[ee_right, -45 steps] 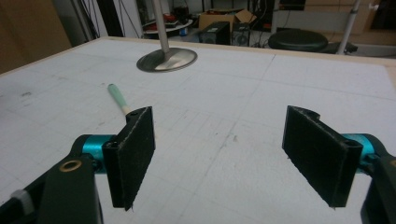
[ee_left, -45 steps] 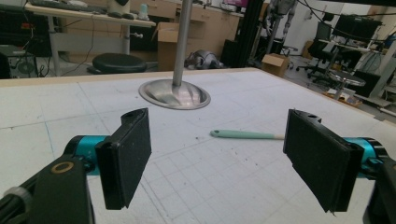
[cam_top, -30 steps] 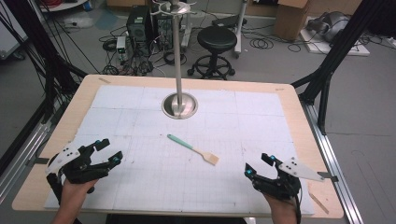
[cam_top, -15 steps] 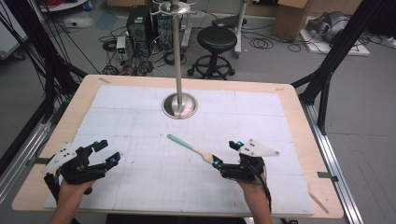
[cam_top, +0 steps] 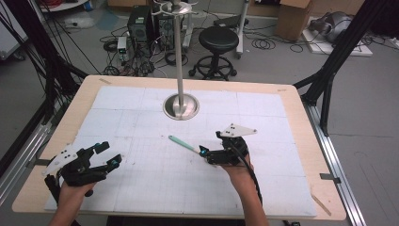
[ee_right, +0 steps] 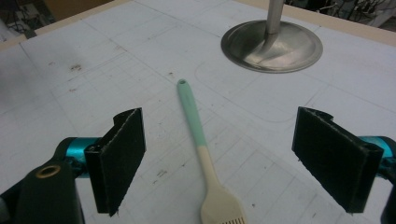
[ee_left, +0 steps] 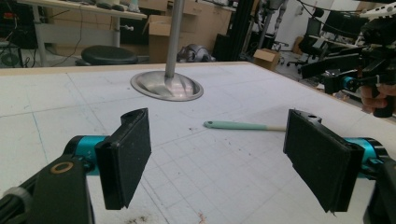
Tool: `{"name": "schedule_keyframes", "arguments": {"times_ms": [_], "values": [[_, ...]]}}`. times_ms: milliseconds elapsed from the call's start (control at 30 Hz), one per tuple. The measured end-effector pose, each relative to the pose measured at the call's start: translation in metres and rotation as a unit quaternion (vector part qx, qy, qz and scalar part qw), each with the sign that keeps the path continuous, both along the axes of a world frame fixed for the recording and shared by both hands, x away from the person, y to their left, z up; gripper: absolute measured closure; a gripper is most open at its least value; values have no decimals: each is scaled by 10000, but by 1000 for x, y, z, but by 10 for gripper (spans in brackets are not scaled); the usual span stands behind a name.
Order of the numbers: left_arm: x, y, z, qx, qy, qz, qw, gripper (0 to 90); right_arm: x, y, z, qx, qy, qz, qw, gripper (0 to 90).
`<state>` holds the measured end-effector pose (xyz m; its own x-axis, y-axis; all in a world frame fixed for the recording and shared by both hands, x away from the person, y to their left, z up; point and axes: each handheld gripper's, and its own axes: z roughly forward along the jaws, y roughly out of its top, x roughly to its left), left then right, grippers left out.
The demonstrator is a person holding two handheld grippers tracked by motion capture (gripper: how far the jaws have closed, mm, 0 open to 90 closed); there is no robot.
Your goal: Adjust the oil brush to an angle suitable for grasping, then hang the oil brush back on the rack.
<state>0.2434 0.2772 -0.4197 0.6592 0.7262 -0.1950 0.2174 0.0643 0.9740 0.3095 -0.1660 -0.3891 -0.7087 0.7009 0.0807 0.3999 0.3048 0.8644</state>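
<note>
Mint handle, cream bristle head: brush (ee_right: 205, 158) | right gripper (ee_right: 219, 163) jaws just widened, astride it | left gripper (ee_left: 217, 158) released

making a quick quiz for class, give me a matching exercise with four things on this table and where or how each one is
Things:
1. brush
2. metal stand
3. left tongs
4. right tongs

Places or states:
A. open, low at the left side of the mat
B. upright at the far middle of the mat
C. open, right at the brush's pale head
D. flat on the mat, mint handle toward the stand

Pairs: 1-D, 2-B, 3-A, 4-C
</note>
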Motion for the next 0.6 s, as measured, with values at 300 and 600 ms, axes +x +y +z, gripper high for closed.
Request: {"name": "schedule_keyframes", "arguments": {"times_ms": [300, 600], "values": [[2, -1, -1, -3, 31, 5, 10000, 237, 19, 22, -6, -634, 286, 269, 9972, 167], [3, -1, -1, 20, 57, -12, 10000, 237, 33, 39, -27, -1090, 651, 549, 9904, 270]]}}
